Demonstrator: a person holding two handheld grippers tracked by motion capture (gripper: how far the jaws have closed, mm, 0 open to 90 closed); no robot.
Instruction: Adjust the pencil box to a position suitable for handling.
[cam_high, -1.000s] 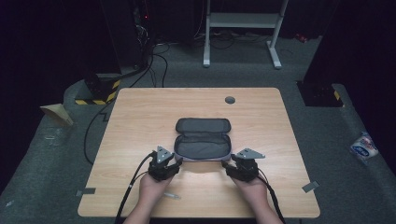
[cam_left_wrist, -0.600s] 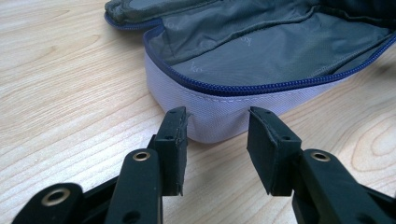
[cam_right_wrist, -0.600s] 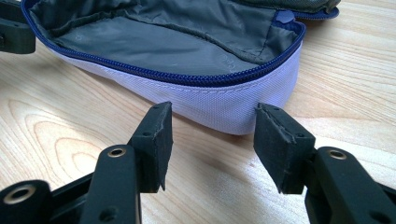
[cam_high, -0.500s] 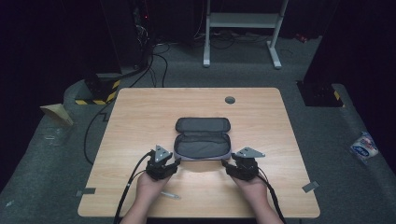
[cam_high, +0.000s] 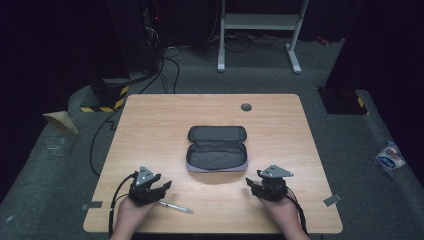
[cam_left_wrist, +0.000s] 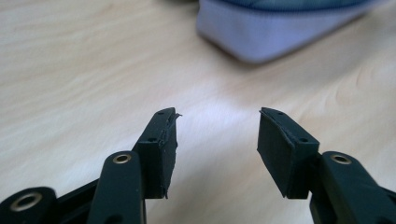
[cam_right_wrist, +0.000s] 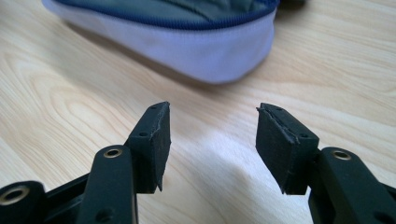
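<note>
My left hand-held gripper (cam_high: 161, 186) sits low over the near left part of the table (cam_high: 150, 130), its jaws spread wide with nothing between them; in the left gripper view the pads (cam_left_wrist: 169, 144) frame only bare wood, and a corner of the pouch (cam_left_wrist: 280, 32) lies ahead to the right. My right hand-held gripper (cam_high: 252, 185) mirrors it at the near right, jaws just as wide and empty, pointing at the pale side wall of the pouch (cam_right_wrist: 187, 42) with its blue zip edge (close ahead, but not touching). The pouch (cam_high: 217, 148) lies open and flat in the middle of the table, its dark lid folded back away from me. A pen (cam_high: 175, 206) rests on the wood just beside my left hand (cam_high: 131, 216), toward the near edge. A small round grey grommet (cam_high: 246, 106) sits near the far edge. Around the table is grey carpet, with black cables (cam_high: 165, 60) trailing off to the dark far side and a white frame (cam_high: 260, 30) standing beyond.
</note>
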